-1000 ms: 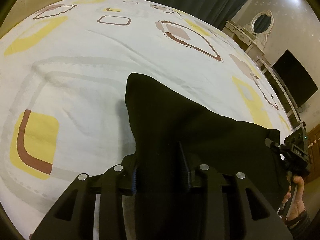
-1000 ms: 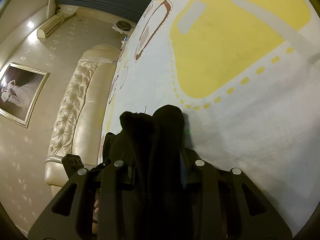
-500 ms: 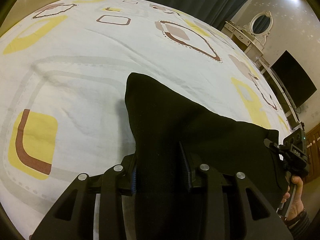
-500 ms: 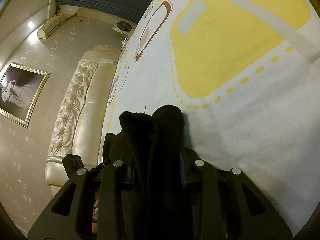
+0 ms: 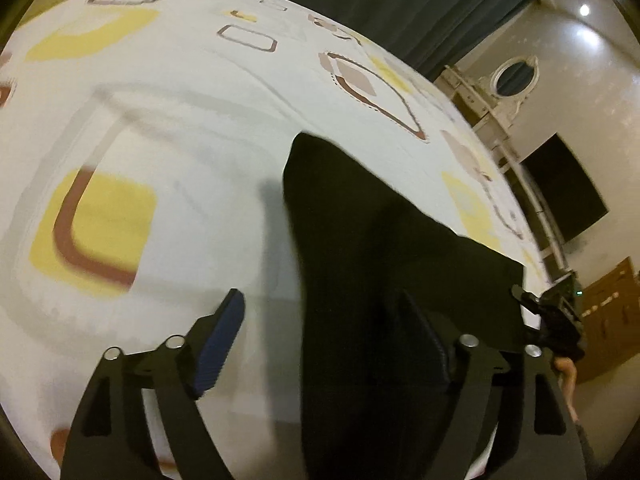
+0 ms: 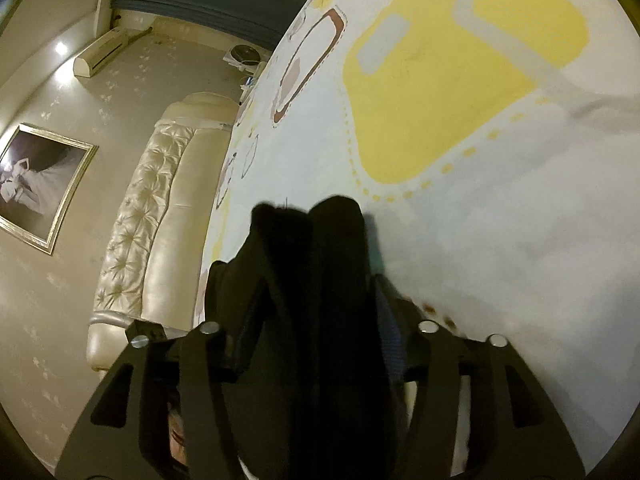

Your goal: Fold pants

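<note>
Black pants (image 5: 372,264) lie folded on a patterned bedsheet (image 5: 180,120). In the left wrist view my left gripper (image 5: 324,320) is open, its left pad (image 5: 218,340) clear of the cloth and its right finger (image 5: 424,328) against the pants. The right gripper shows at the far right edge of the pants (image 5: 552,316). In the right wrist view my right gripper (image 6: 316,304) has spread its fingers around the bunched black pants (image 6: 316,280); the cloth still fills the gap and hides the pads.
The bed's white sheet (image 6: 500,220) has yellow and brown shapes. A cream tufted headboard (image 6: 160,208) and a framed picture (image 6: 36,188) stand left in the right wrist view. A dresser with oval mirror (image 5: 508,80) and a dark TV (image 5: 564,188) stand beyond the bed.
Both grippers were shut on the pants. Now the left jaws have opened wide and the right jaws have spread. The pants rest on the sheet.
</note>
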`<state>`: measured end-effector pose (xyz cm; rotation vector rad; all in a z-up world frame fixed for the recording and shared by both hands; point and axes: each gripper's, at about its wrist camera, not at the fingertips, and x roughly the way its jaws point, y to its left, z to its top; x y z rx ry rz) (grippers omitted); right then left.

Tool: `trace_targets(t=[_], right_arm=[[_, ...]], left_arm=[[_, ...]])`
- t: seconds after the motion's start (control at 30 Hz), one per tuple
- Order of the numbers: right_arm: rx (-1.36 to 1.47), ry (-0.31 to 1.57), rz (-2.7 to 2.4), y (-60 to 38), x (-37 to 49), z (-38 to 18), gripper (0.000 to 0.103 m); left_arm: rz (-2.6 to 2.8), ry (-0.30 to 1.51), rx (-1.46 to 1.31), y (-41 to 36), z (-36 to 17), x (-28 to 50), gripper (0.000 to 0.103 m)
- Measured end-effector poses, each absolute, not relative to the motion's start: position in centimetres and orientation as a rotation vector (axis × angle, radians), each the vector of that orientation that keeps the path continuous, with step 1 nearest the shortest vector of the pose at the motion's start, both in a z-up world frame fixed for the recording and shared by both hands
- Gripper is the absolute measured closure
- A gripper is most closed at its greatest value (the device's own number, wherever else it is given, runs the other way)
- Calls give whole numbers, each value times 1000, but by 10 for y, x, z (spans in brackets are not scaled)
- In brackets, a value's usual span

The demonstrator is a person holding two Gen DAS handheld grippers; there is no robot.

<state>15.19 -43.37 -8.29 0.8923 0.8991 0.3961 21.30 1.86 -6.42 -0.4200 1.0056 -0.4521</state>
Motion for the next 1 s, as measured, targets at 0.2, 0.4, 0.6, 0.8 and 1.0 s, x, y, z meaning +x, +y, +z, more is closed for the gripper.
trace_targets(t=[0.2,0.4,0.6,0.8,1.0], right_arm=[[877,912,399,-435,110,-80,40],[897,922,415,-428,85,-83,38],[871,934,399,-418,85,-83,38],[809,966,374,-407,87,-86,59],[926,937,405,-415,80,-84,72]], left_arm=[[-533,1070,-529,34,-74,170,18],[-609,1105,-528,10,-74,144,17],[-582,1106,-539,-2,-76,149,18],[-534,1106,-535,-4,-76,149,46],[-505,1091,-527,-2,-65,146,65]])
